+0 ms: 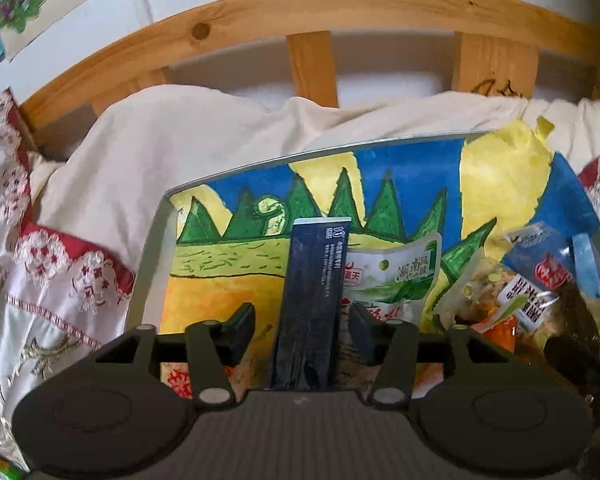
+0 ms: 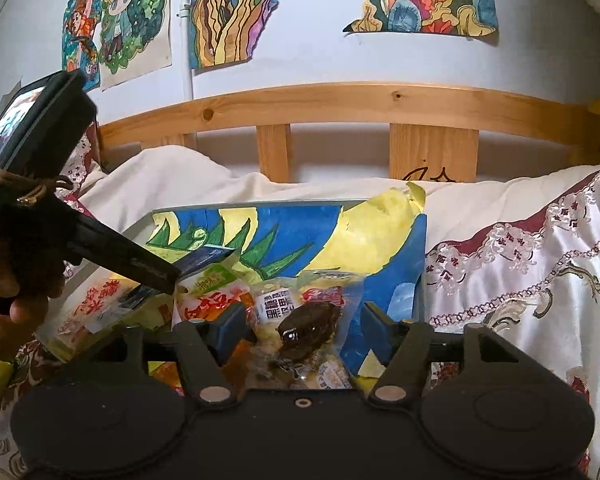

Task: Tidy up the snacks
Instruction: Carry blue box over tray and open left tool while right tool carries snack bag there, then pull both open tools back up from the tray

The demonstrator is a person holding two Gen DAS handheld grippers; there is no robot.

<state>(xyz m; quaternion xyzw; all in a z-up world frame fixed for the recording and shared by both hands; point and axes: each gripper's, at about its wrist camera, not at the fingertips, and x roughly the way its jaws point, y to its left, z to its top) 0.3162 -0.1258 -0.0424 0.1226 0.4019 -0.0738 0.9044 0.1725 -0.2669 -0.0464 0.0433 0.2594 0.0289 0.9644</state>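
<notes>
A grey tray (image 1: pixel 150 256) lined with a painted drawing lies on the bed. My left gripper (image 1: pixel 302 322) is open, its fingers either side of a dark blue box (image 1: pixel 310 304) that stands between them without either pad clearly touching. A green and white snack packet (image 1: pixel 396 276) and a clear packet with a white label (image 1: pixel 520 300) lie to its right. My right gripper (image 2: pixel 304 326) is open over a clear packet holding a dark brown snack (image 2: pixel 308 320). The left gripper (image 2: pixel 156 276) and the blue box (image 2: pixel 204 260) show at the left of the right wrist view, above red and white packets (image 2: pixel 96 308).
The tray (image 2: pixel 418 304) sits on a cream blanket (image 1: pixel 180 148). A white and red embroidered cover (image 2: pixel 520 280) lies on both sides. A wooden headboard (image 2: pixel 340 108) and a wall with drawings stand behind.
</notes>
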